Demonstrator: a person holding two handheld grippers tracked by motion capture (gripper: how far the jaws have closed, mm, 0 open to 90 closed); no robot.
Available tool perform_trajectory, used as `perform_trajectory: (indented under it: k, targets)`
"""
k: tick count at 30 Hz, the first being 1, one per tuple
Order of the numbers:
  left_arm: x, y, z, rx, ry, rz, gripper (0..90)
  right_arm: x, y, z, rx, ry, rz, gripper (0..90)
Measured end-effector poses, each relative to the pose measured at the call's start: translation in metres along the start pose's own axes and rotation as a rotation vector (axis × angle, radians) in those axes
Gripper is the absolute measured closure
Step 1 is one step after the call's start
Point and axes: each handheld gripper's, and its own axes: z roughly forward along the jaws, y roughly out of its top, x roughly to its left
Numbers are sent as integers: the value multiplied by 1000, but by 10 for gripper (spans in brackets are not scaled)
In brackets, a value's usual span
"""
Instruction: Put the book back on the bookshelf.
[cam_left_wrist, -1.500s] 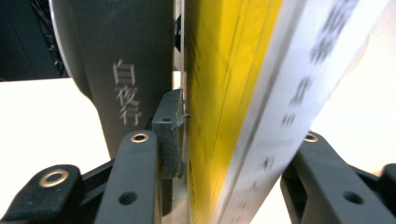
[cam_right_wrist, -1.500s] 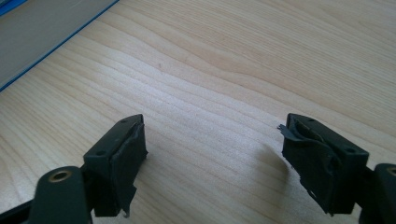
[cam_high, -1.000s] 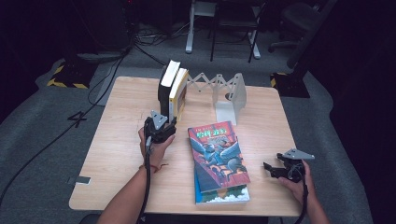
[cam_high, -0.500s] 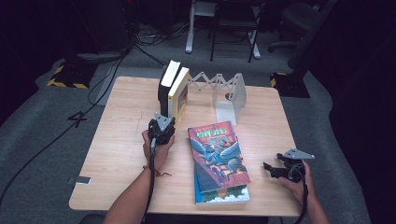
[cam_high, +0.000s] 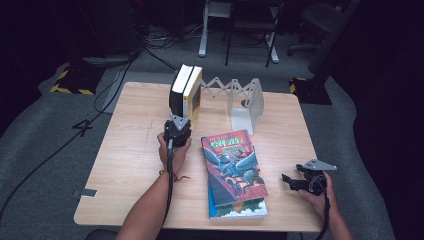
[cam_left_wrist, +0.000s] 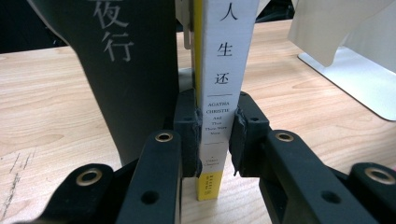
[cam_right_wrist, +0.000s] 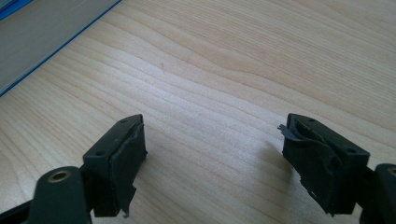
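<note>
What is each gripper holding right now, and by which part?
The left gripper has just closed on the white-and-yellow book, low on its spine. The right gripper holds nothing.

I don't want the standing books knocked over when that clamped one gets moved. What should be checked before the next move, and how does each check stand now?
1. Left hand-held gripper on the white-spined book: its jaws have just been closing and the pads now press both sides of the spine. Ok.
2. Grip height: the pads sit low on the spine, near the yellow foot. Ok.
3. Black book beside it: stands very close; whether it leans on the gripped book, cannot tell.
4. White folding bookend: stands apart to the right. Ok.
5. Right hand-held gripper: open over bare table, holding nothing. Ok.
6. Stack of flat books: lies clear of both hand-held grippers. Ok.
</note>
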Motion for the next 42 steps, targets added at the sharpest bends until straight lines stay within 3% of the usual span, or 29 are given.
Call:
perform_trajectory:
  k: [8, 15, 20, 22, 25, 29, 42]
  targets:
    - [-1, 4, 5, 10, 12, -9, 747, 0, 0, 0, 0, 1, 0, 213]
    - [-1, 3, 1, 9, -11, -22, 732, 0, 0, 0, 2, 3, 4, 213]
    - [-2, 2, -8, -7, -26, 7, 681, 0, 0, 0, 3, 4, 5, 213]
    - [-2, 1, -11, -21, -36, 13, 681, 0, 0, 0, 2, 5, 4, 213]
    - [-1, 0, -14, -10, -43, 35, 739, 0, 0, 0, 2, 7, -4, 213]
    - [0, 2, -13, -2, -42, 43, 750, 0, 0, 0, 2, 9, -2, 213]
    - [2, 10, -4, 22, -33, 27, 752, 0, 0, 0, 2, 9, -2, 213]
